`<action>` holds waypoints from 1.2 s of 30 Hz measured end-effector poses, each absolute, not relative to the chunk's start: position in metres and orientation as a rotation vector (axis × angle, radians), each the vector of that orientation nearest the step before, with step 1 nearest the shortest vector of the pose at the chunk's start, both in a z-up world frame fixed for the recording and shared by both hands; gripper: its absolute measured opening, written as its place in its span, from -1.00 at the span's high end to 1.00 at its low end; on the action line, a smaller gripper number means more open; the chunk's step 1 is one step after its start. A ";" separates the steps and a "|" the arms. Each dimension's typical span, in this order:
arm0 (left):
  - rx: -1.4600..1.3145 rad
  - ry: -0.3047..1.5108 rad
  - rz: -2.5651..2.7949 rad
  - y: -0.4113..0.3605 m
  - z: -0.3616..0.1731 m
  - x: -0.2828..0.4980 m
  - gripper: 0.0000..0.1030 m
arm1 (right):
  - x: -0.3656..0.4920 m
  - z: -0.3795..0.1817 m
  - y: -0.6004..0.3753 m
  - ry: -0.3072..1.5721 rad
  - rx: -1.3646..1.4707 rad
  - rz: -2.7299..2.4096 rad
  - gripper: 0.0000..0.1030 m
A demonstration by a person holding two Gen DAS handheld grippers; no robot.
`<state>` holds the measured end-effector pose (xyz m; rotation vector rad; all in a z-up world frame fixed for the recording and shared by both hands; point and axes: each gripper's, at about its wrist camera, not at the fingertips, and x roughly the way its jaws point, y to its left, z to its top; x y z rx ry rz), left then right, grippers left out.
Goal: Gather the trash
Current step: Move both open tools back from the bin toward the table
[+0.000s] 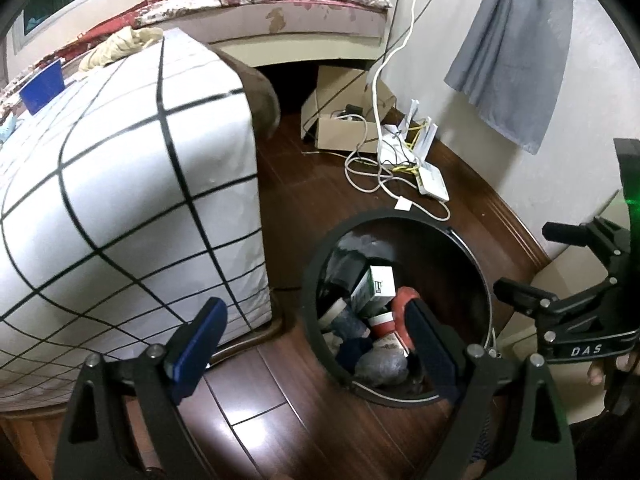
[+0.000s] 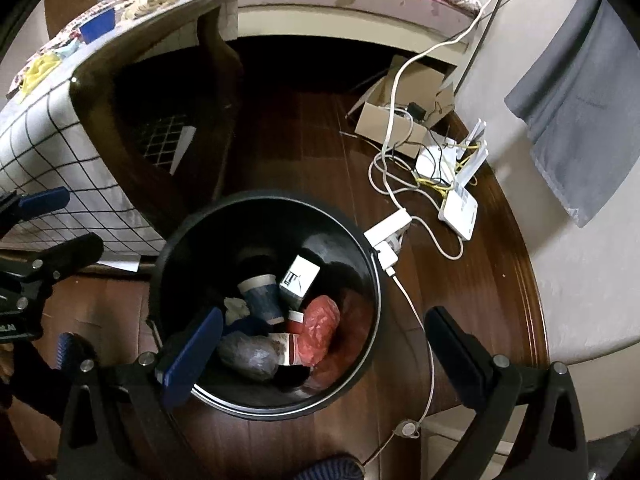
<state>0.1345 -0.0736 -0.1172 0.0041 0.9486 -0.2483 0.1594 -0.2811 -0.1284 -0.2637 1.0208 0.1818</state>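
Observation:
A black round trash bin (image 1: 472, 248) stands on the dark wood floor; it also shows in the right wrist view (image 2: 360, 240). Inside lie a white and green carton (image 1: 376, 286), a paper cup (image 2: 262, 296), a red crumpled bag (image 2: 320, 326) and a grey wad (image 2: 248, 354). My left gripper (image 1: 316, 334) is open and empty, above the floor at the bin's left rim. My right gripper (image 2: 326, 344) is open and empty, above the bin's near right rim. The right gripper also appears in the left wrist view (image 1: 532, 264), to the right of the bin.
A table with a white checked cloth (image 1: 132, 184) stands left of the bin; a blue cup (image 1: 42, 90) and crumpled cloth (image 1: 116, 46) lie on it. White routers and cables (image 2: 452, 184) and a cardboard box (image 1: 344, 120) lie on the floor behind. A grey cloth (image 1: 512, 48) hangs on the wall.

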 end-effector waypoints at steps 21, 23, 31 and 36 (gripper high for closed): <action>0.006 0.843 -0.235 -0.068 -0.069 0.119 -0.86 | 0.141 -0.072 -0.259 0.883 -0.266 0.226 -0.98; 0.002 0.826 -0.227 -0.063 -0.062 0.119 -0.88 | 0.141 -0.066 -0.252 0.867 -0.271 0.235 -0.98; 0.002 0.751 -0.169 -0.028 -0.033 0.121 -0.92 | 0.144 -0.047 -0.227 0.811 -0.284 0.280 -0.98; -0.016 0.709 -0.112 0.005 -0.018 0.124 -0.97 | 0.149 -0.035 -0.206 0.767 -0.281 0.309 -0.98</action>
